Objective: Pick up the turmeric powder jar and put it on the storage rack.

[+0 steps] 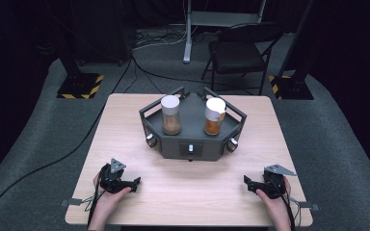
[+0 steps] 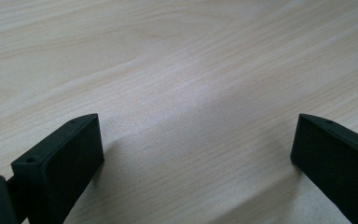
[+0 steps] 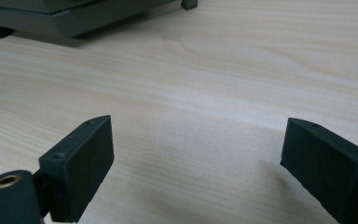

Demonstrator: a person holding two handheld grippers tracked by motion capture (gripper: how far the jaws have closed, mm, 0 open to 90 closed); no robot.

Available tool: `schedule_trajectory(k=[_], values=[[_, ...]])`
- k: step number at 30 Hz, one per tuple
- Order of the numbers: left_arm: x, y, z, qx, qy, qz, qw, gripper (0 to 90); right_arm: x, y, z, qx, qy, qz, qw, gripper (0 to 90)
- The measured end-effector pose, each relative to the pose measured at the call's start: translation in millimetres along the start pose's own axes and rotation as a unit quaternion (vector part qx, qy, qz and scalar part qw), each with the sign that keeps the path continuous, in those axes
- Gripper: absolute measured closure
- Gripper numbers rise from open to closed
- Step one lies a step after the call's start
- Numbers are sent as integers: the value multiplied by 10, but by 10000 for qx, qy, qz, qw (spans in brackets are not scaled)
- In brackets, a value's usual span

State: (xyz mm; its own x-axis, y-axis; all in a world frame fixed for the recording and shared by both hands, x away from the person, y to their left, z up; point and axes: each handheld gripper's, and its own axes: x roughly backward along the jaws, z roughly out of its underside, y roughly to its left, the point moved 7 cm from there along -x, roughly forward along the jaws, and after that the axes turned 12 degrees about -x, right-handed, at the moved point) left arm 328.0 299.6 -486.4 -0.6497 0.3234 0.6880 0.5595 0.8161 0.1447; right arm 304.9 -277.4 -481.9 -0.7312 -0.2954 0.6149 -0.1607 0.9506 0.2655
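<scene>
Both grippers, left (image 1: 136, 183) and right (image 1: 245, 181), sat on the near worktop (image 1: 188, 183) with fingers wide open and empty; jars (image 1: 170, 115) stood far off on the tray (image 1: 192, 139), so approach level, straddling one below its lid.

A dark room: grey carpet floor (image 1: 38, 139), black folding chair (image 1: 238, 50) at the far side, hazard-striped base plates (image 1: 79, 85), trailing floor cables (image 1: 144, 67).

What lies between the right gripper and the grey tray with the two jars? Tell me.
Bare wood. In the high view, nothing lies between the right gripper and the grey tray; the right gripper view shows bare table too.
</scene>
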Motion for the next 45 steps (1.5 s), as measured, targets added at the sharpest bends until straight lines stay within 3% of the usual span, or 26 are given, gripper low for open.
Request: schedule_trajectory(k=[16,45], values=[[0,-2,1,5,-2,-4,10000,22,-7,95,22,463,269,378,9979,74],[-2,-11,0,0,-11,6,10000,22,-24,94,7,457,315,400,9977,35]])
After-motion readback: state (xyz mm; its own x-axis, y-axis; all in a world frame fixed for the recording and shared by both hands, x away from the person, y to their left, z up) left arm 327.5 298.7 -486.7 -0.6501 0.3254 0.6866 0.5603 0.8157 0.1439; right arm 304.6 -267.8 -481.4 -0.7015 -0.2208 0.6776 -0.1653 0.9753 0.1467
